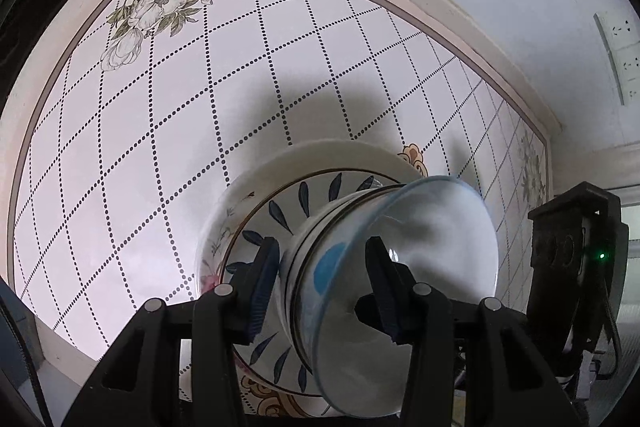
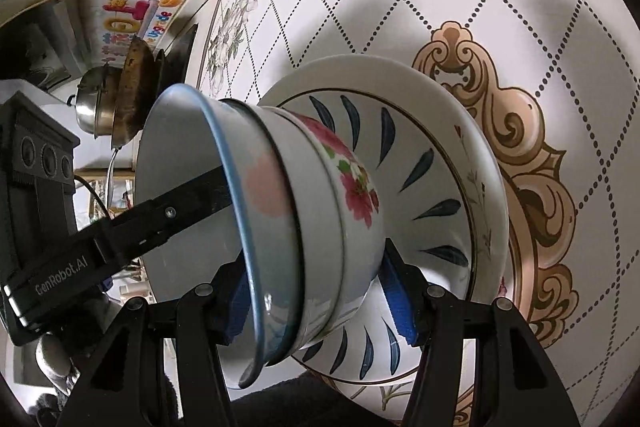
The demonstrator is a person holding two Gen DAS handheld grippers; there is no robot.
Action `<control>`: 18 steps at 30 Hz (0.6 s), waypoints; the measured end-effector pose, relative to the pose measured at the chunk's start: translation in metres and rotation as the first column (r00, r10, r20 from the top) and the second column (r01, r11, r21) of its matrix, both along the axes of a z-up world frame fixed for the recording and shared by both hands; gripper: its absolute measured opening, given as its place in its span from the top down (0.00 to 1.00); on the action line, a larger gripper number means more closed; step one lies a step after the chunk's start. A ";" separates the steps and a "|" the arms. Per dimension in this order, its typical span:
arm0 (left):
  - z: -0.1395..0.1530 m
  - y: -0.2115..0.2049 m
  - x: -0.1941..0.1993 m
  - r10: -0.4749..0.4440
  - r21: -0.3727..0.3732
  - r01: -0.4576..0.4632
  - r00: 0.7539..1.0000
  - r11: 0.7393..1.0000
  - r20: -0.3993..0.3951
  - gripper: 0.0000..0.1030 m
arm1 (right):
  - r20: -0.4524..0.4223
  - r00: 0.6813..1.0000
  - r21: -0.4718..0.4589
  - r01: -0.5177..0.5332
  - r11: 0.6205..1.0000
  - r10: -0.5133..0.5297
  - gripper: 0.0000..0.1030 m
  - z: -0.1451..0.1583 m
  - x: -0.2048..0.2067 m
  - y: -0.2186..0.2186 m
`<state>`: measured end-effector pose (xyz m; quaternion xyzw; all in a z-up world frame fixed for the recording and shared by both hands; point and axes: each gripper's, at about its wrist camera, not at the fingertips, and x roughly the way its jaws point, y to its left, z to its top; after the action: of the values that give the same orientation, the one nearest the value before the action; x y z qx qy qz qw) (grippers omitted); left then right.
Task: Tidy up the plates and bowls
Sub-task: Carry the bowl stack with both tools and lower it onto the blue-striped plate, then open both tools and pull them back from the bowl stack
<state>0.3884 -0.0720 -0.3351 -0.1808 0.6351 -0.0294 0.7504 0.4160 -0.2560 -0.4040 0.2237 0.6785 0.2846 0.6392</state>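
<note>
Bowls: three are nested, the blue-rimmed bowl (image 2: pixel 192 187) uppermost, a dark-rimmed bowl (image 2: pixel 316 227) beneath it, and a red-flower bowl (image 2: pixel 352 187) lowest.
Plates: the bowl stack is carried on a blue-leaf plate (image 2: pixel 432 179), itself laid on a larger white plate (image 2: pixel 472 147).
Bench: the plates are set on the dotted-lattice bench (image 1: pixel 160 147).
Left hand-held gripper (image 1: pixel 320 287): spread wide; one finger is seen inside the blue-rimmed bowl (image 1: pixel 420 247), one outside.
Right hand-held gripper (image 2: pixel 316 303): held wide across the stack's side; contact cannot be told.
</note>
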 end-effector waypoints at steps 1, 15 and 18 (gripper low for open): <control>0.001 0.000 0.000 -0.008 0.011 0.008 1.000 1.000 -0.002 0.60 | 0.004 1.000 -0.007 -0.003 1.000 0.003 0.42 0.001 0.000 0.001; 0.063 0.017 -0.044 -0.159 0.185 0.131 0.976 0.974 0.147 0.51 | 0.222 0.971 -0.205 0.132 0.970 -0.086 0.17 0.078 -0.046 -0.008; 0.084 0.028 -0.061 -0.191 0.213 0.147 0.960 0.966 0.205 0.33 | 0.301 0.944 -0.241 0.214 0.947 -0.136 0.09 0.107 -0.071 -0.003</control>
<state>0.3277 -0.0444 -0.2506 -0.0468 0.5596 -0.0512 0.8259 0.3446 -0.2593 -0.2968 0.1515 0.5907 0.1596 0.7763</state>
